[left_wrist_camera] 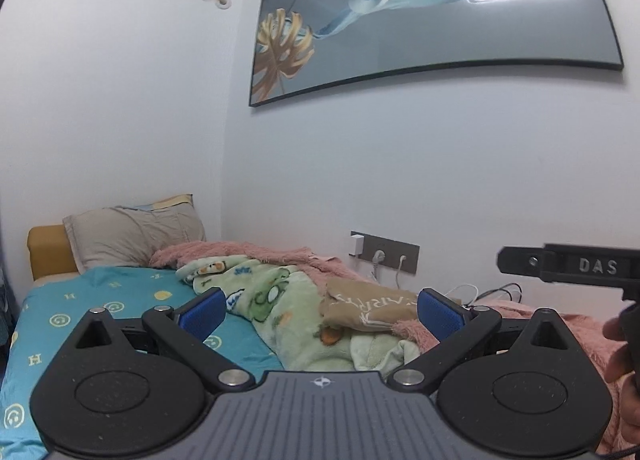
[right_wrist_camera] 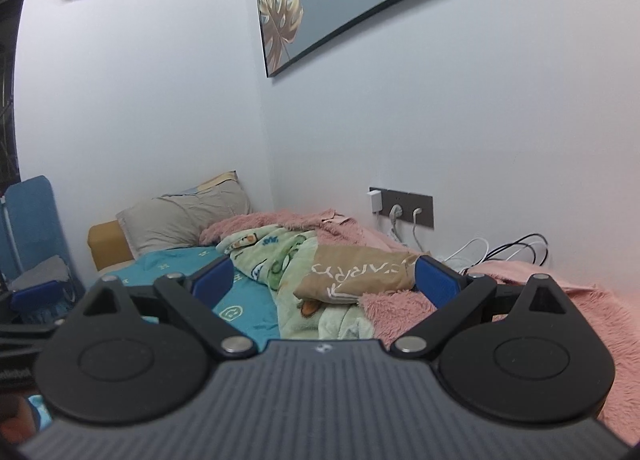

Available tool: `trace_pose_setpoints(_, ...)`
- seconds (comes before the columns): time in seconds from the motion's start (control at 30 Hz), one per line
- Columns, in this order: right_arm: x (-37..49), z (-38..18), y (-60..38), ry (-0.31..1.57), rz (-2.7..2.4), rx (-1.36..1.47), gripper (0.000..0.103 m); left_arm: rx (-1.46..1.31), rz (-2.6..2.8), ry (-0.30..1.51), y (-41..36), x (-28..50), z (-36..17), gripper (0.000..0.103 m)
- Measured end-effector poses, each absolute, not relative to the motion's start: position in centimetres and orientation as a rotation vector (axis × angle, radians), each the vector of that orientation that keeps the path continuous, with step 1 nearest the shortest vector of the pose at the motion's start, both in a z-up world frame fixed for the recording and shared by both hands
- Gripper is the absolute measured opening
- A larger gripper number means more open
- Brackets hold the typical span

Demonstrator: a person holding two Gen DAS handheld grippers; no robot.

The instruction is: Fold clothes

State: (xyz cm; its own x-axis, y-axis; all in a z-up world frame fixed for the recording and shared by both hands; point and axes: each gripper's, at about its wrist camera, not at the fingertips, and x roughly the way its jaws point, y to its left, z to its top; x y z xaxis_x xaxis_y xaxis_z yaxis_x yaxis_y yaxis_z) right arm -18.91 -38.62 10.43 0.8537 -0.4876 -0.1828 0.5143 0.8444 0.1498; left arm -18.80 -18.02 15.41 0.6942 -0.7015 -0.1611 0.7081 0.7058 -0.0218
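Note:
A tan garment with white lettering (left_wrist_camera: 368, 310) lies crumpled on a green cartoon blanket (left_wrist_camera: 280, 300) on the bed; it also shows in the right wrist view (right_wrist_camera: 356, 274). My left gripper (left_wrist_camera: 322, 314) is open and empty, held above the bed, short of the garment. My right gripper (right_wrist_camera: 324, 280) is open and empty, also held short of the garment. The right gripper's black body (left_wrist_camera: 568, 264) shows at the right edge of the left wrist view.
A pink fluffy blanket (right_wrist_camera: 560, 324) covers the bed's right side. A teal smiley sheet (left_wrist_camera: 100, 312) covers the left. A grey pillow (left_wrist_camera: 132, 236) leans at the head. Wall sockets with cables (right_wrist_camera: 404, 210) sit by the bed. A blue folding chair (right_wrist_camera: 32, 236) stands left.

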Motion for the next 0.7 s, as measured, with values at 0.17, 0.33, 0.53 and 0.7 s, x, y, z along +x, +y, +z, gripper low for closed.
trace_pose_setpoints(0.17, -18.8, 10.6, -37.5, 0.141, -0.531, 0.162, 0.099, 0.04, -0.79, 0.158, -17.0, -19.1, 15.4, 0.103)
trace_pose_setpoints(0.33, -18.3, 10.6, -36.7, 0.153, -0.527, 0.142, 0.099, 0.039, -0.78, 0.159, -16.6, -19.0, 15.4, 0.103)
trace_pose_setpoints(0.53, -18.1, 10.6, -36.0, 0.163, -0.521, 0.123, 0.099, 0.039, -0.758, 0.16, -16.2, -18.7, 15.5, 0.103)
trace_pose_setpoints(0.7, -18.2, 10.6, -35.6, 0.162, -0.52, 0.123, 0.099, 0.034, -0.767, 0.158, -15.9, -18.8, 15.7, 0.103)
